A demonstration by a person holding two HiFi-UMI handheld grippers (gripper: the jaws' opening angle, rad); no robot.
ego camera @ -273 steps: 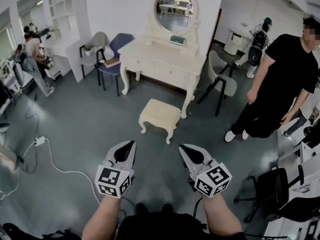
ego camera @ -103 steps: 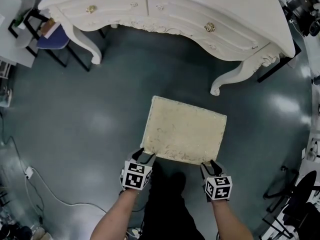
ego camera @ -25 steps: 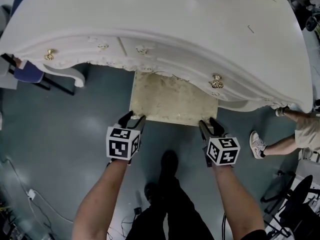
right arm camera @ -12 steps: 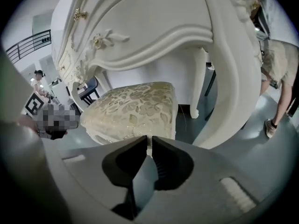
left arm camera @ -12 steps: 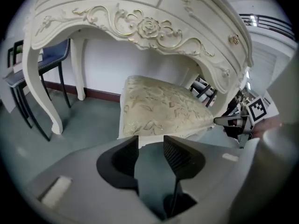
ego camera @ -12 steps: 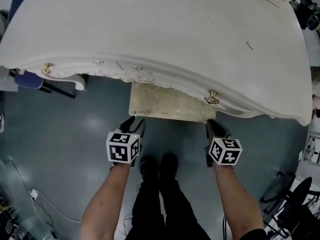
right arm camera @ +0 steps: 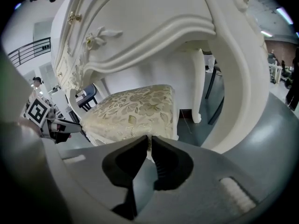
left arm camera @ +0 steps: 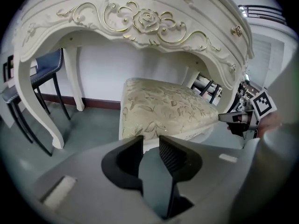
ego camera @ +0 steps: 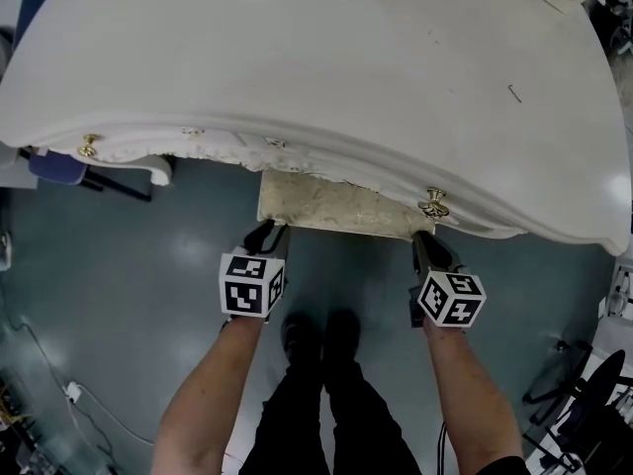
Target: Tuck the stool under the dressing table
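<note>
Grey floor (ego camera: 148,265); dressing table (ego camera: 316,67) at 12 o'clock overhanging stool (ego camera: 336,206). Your left gripper (ego camera: 263,232), 7 o'clock of stool, is hanging released, jaws just closing, narrowly apart. Right gripper (ego camera: 423,241), 5 o'clock, clenched, holding nothing.

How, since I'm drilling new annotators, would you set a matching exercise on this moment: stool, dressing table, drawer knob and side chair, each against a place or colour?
Things:
1. stool
2. dressing table
3. drawer knob
4. side chair

Places and colours:
a. brass-coloured, on the table's front
b. dark blue, at the head view's left edge
c. white, spanning the upper head view
d. floral cream seat, mostly under the table top

Pairs: 1-d, 2-c, 3-a, 4-b.
</note>
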